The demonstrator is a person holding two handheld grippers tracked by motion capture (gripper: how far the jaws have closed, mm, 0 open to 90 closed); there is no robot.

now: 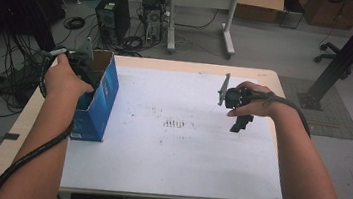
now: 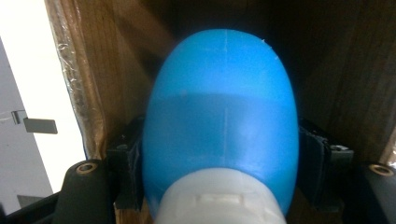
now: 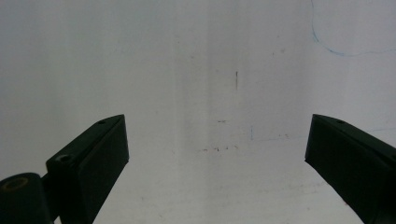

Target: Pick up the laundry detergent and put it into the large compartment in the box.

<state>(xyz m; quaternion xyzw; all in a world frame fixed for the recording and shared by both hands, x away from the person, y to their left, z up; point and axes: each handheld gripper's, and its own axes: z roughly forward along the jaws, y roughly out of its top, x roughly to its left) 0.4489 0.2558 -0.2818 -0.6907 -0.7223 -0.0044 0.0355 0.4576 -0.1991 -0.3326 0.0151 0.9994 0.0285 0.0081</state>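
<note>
Blue cardboard box (image 1: 97, 101) stands open-topped at the left edge of the white sheet (image 1: 173, 154) covering the table (image 1: 5, 153); use it as the landmark. Left gripper (image 1: 80, 68) is down inside the box mouth, left hand (image 1: 66, 81) on top of it, cable trailing along the forearm. In the left gripper view its jaws pinch a blue egg-shaped plastic bottle (image 2: 224, 121) from both sides, white cap end (image 2: 219, 198) nearest the camera, brown box walls (image 2: 116, 70) close around it. Right gripper (image 1: 241, 123) is well apart from the box, to its right, over bare sheet, held by the right hand (image 1: 254, 102). In the right gripper view the right gripper (image 3: 217, 154) has jaws spread wide, nothing between them, only marked white paper below.
</note>
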